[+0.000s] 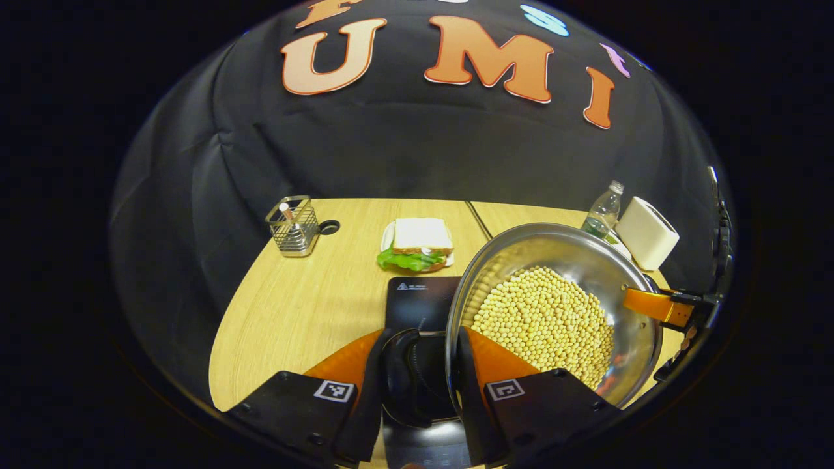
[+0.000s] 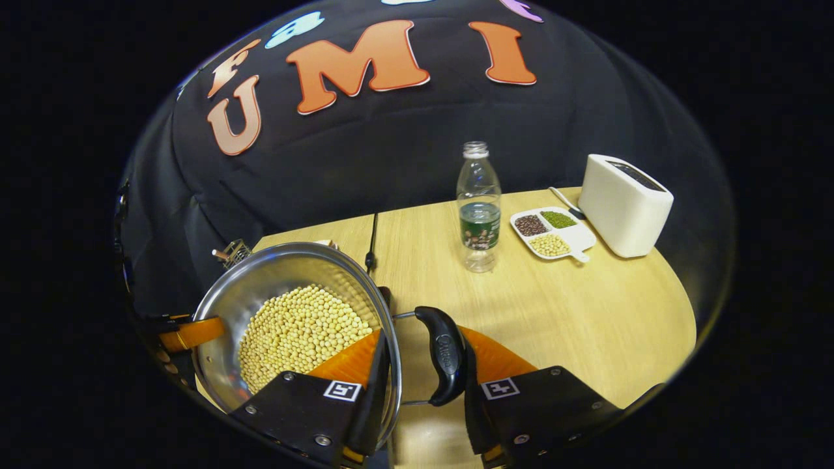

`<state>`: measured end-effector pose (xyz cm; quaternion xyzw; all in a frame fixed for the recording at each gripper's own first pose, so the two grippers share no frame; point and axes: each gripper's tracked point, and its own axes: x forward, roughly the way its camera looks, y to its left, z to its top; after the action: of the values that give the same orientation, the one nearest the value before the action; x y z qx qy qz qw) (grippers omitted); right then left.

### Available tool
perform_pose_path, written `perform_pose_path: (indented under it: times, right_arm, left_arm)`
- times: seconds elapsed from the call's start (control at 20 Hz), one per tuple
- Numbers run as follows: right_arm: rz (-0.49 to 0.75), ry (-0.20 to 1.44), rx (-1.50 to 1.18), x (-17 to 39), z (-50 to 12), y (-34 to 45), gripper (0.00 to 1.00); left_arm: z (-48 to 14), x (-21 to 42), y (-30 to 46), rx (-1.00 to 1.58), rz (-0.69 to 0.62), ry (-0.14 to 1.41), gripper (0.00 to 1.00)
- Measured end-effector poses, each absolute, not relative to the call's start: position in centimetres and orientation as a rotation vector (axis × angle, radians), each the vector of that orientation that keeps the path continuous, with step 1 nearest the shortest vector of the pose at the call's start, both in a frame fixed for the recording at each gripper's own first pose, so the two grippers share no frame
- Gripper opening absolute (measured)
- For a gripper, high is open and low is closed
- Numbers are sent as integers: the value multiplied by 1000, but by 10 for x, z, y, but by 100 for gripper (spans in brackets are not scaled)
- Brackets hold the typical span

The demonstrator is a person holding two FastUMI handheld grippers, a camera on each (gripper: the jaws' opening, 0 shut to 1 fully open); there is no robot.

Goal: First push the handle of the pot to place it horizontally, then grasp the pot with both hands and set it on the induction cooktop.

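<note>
Steel pot [image 1: 554, 306] heaped with pale beans [image 1: 547, 326] hangs tilted above the black induction cooktop [image 1: 417, 299] on the wooden bench [image 1: 306, 306]; we see the left tongs [image 1: 417, 384] spread around its near side handle [image 1: 407, 374], one finger inside the rim, the other outside the handle. In the right gripper view we note the right tongs [image 2: 420, 397] straddling the rim and opposite handle likewise; whether either pair truly pinches, we cannot tell. Behind stand a sandwich [image 1: 418, 244], wire basket [image 1: 293, 227], water bottle [image 2: 479, 208], toaster [image 2: 624, 203] and divided dish [image 2: 552, 233].

The pot [image 1: 586, 267] was polished, mirror-bright steel with glossy black plastic handles [image 2: 443, 355]. Under it, the table [image 2: 586, 312] showed matt pale wood grain; behind it, the toaster [image 2: 624, 203] looked smooth white plastic.
</note>
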<state>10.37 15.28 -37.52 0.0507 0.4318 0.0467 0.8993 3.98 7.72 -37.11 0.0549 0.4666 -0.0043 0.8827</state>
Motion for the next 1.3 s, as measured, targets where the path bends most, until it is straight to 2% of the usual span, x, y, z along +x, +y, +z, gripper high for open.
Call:
perform_pose_path:
  times: [0.1, 0.15, 0.2, 0.3, 0.35, 0.45, 0.55, 0.6, 0.65, 0.75, 0.8, 0.85, 0.9, 0.95, 1.25, 1.3]
  right_arm:
    - [100, 912, 107, 101, -382, 165, 53]
    - [103, 923, 103, 100, -386, 170, 53]
    - [104, 937, 99, 99, -392, 173, 53]
    - [102, 964, 100, 98, -400, 177, 53]
    - [99, 972, 97, 98, -401, 178, 53]
    - [89, 954, 79, 100, -397, 179, 53]
    - [91, 958, 61, 98, -398, 178, 57]
    - [93, 947, 59, 99, -397, 179, 55]
    - [99, 944, 59, 98, -394, 178, 62]
    - [94, 903, 51, 103, -380, 172, 67]
    - [93, 876, 51, 103, -369, 169, 72]
    - [97, 845, 50, 105, -354, 166, 81]
    - [100, 810, 46, 105, -338, 163, 86]
    - [102, 769, 35, 105, -319, 157, 94]
    - [99, 540, -19, 96, -208, 109, 94]
    - [98, 510, -21, 93, -192, 100, 94]
  left_arm:
    - [-376, 40, 91, 109, -5, 986, 59]
    - [-380, 41, 89, 101, -2, 992, 56]
    - [-383, 41, 85, 92, -2, 1003, 59]
    - [-383, 41, 83, 83, -4, 1031, 59]
    - [-384, 43, 85, 81, -7, 1039, 56]
    - [-386, 44, 86, 74, -25, 1035, 63]
    - [-394, 41, 88, 77, -28, 1050, 58]
    - [-389, 41, 88, 72, -23, 1045, 65]
    - [-392, 42, 88, 65, -12, 1045, 67]
    - [-381, 44, 85, 47, 24, 1006, 74]
    - [-369, 49, 84, 49, 37, 969, 75]
    - [-354, 55, 82, 54, 50, 924, 81]
    - [-336, 58, 78, 62, 61, 880, 92]
    - [-319, 62, 71, 59, 59, 835, 94]
    - [-188, 66, 23, 55, 43, 558, 96]
    - [-165, 66, 13, 58, 44, 511, 99]
